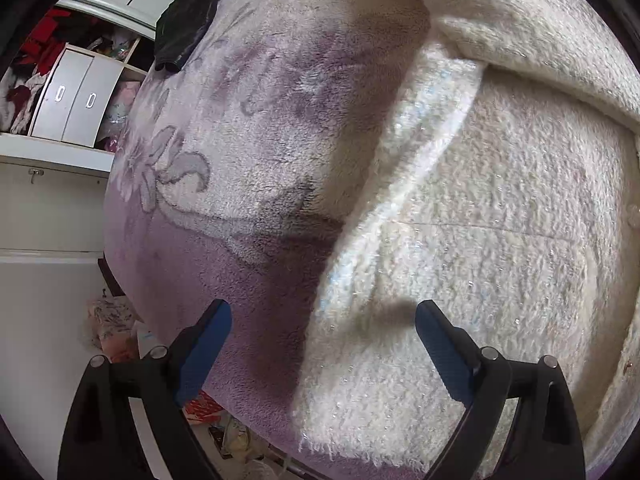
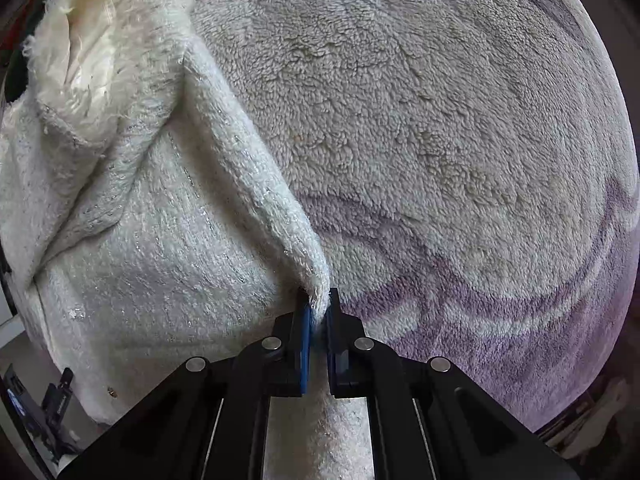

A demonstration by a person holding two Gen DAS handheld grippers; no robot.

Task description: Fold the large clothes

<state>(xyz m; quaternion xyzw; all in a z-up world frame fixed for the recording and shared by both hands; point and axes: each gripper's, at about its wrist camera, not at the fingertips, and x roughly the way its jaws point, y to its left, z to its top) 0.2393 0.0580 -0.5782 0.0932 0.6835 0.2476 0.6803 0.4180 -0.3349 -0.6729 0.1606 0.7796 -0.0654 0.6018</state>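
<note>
Your right gripper [image 2: 319, 312] is clamped on the cream garment's [image 2: 152, 240] raised edge, its body lying leftward, while your left gripper [image 1: 323, 320] hangs open above it.

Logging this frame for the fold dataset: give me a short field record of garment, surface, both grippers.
garment: cream fluffy garment, spread on the blanket, one edge lifted into a ridge
surface: purple floral fleece blanket
left gripper: open, hovering over the garment's edge, holding nothing
right gripper: shut on a pinch of the garment's edge
background: white cabinet with clothes on its shelves
dark item: at blanket's far edge
</note>
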